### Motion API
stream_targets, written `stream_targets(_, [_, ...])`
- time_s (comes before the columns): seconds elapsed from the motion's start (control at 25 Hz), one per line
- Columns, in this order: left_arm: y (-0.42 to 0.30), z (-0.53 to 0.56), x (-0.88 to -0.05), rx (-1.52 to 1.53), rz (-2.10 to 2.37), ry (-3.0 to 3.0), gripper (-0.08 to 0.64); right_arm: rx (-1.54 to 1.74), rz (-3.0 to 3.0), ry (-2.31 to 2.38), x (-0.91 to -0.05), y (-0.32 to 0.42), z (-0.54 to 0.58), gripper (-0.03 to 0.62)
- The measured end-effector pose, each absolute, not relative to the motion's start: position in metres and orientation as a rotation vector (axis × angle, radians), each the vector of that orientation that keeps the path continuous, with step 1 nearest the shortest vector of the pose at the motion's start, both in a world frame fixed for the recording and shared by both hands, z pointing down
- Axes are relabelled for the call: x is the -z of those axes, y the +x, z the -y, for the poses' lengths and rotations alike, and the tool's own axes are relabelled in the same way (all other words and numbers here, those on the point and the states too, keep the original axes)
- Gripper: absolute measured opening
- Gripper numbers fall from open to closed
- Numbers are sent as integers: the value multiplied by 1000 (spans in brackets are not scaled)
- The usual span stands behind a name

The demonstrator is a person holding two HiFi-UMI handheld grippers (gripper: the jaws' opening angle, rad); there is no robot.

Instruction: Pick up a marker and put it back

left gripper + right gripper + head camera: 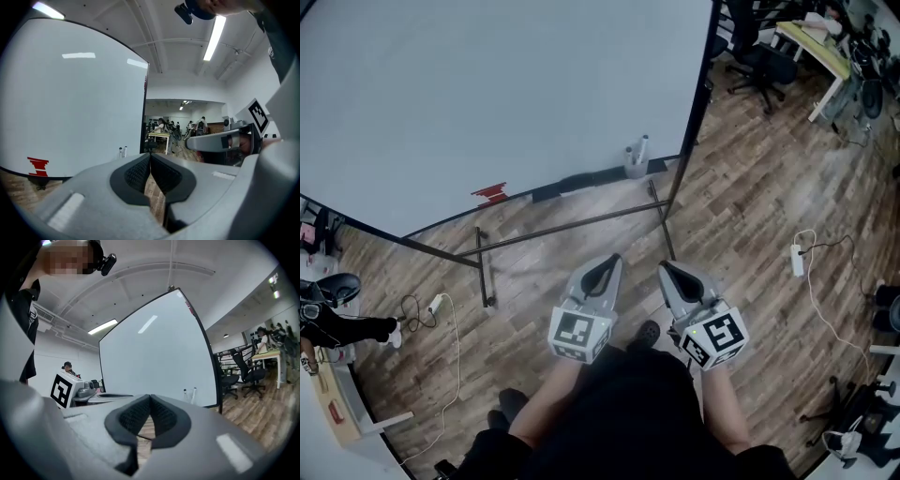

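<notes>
Markers (641, 150) stand upright in a small holder at the lower right corner of the big whiteboard (487, 94). They show small and far off as markers (122, 152) in the left gripper view and markers (189, 395) in the right gripper view. My left gripper (609, 262) and right gripper (666, 269) are held side by side in front of me, well short of the board. Both point towards it with jaws pressed together and nothing between them. The jaws' dark pads meet at the left gripper (150, 157) and at the right gripper (149, 399).
A red eraser-like block (492, 193) sits on the board's ledge at the left. The board's black metal stand (572, 225) crosses the wooden floor ahead. Cables and a power strip (798, 260) lie at the right. Desks and office chairs (759, 56) stand behind the board.
</notes>
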State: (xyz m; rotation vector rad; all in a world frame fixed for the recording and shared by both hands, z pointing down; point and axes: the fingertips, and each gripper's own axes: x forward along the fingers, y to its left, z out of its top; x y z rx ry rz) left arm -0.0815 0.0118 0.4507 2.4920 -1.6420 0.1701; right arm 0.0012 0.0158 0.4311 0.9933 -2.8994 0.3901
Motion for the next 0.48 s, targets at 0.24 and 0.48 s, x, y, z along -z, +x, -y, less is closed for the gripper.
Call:
stream_targets(0.24, [-89, -3, -448, -172, 1600, 2517, 12, -361, 2882, 1036, -425, -9, -10, 3])
stream_targets(0.48, [-85, 1, -446, -164, 1578, 2528, 12, -356, 2837, 1065, -429, -4, -4, 3])
